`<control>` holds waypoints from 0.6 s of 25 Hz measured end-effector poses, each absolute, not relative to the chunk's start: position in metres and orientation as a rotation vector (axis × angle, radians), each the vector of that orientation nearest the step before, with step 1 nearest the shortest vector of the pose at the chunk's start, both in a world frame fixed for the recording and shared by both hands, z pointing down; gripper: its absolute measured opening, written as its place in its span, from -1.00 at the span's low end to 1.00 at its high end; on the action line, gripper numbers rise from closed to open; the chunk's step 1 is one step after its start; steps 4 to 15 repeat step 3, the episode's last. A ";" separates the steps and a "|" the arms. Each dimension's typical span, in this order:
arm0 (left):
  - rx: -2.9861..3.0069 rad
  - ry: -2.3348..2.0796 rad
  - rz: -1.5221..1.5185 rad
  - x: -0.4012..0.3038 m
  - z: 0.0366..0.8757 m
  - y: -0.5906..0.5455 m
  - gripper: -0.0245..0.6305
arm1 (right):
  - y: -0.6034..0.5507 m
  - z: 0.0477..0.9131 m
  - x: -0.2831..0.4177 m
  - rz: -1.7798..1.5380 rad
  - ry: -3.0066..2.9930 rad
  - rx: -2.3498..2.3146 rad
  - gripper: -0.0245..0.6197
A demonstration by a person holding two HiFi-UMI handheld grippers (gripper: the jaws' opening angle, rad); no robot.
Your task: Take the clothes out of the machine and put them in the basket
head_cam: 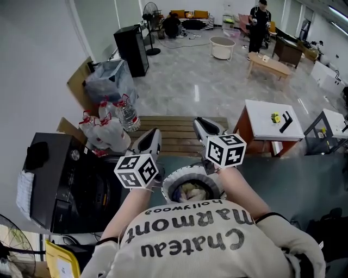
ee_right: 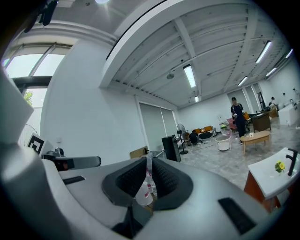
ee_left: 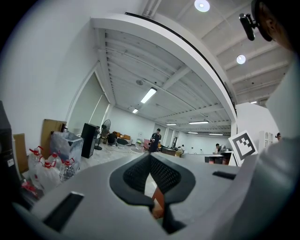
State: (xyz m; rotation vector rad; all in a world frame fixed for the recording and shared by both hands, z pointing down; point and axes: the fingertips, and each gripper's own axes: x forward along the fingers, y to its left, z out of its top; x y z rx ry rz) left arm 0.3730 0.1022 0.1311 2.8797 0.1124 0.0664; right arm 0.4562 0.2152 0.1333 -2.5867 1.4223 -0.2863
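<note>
Clothes (head_cam: 190, 192): pale crumpled bundle, low in the round, white-rimmed mouth of the top-loading washing machine (head_cam: 168, 182), close against the person's printed shirt (head_cam: 190, 239) at the near edge. In neither claw, and well apart from the round white basket (head_cam: 222, 48), far off on the grey floor.

Left gripper (head_cam: 156, 132): held level over the machine, pointing toward the far side, just left of the drum mouth. Pads pinched together at the tips, only a thin wedge of light lower down, nothing caught there.

Right gripper (head_cam: 199, 121): likewise level, just right of the other one, over the machine's far side. Jaws almost together, a narrow slit left between the ribbed pads, empty; only distant bottles showing through it.

Beyond the tips, wooden pallet (head_cam: 179, 136) on the floor. Left of it, red-capped water bottles (head_cam: 126, 115) among white plastic bags (head_cam: 106, 136). Right of it, white-topped table (head_cam: 258, 127) with orange sides, carrying a black tool and a small yellow thing. Near left, black box-shaped appliance (head_cam: 60, 179) beside the machine. Far left, tall black speaker cabinet (head_cam: 130, 50) with a standing fan (head_cam: 151, 12) behind. Far right, low wooden table (head_cam: 269, 65), a standing person in black (head_cam: 260, 20) just beyond it, and a crouching person (head_cam: 173, 24) by the far wall.
</note>
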 end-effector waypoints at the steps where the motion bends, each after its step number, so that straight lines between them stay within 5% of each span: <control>1: 2.877 0.112 0.070 0.370 0.135 0.104 -0.90 | 0.217 0.137 0.453 -0.293 1.422 -2.588 -0.74; 15: 2.872 0.112 0.077 0.363 0.141 0.106 -0.90 | 0.219 0.144 0.447 -0.306 1.421 -2.589 -0.74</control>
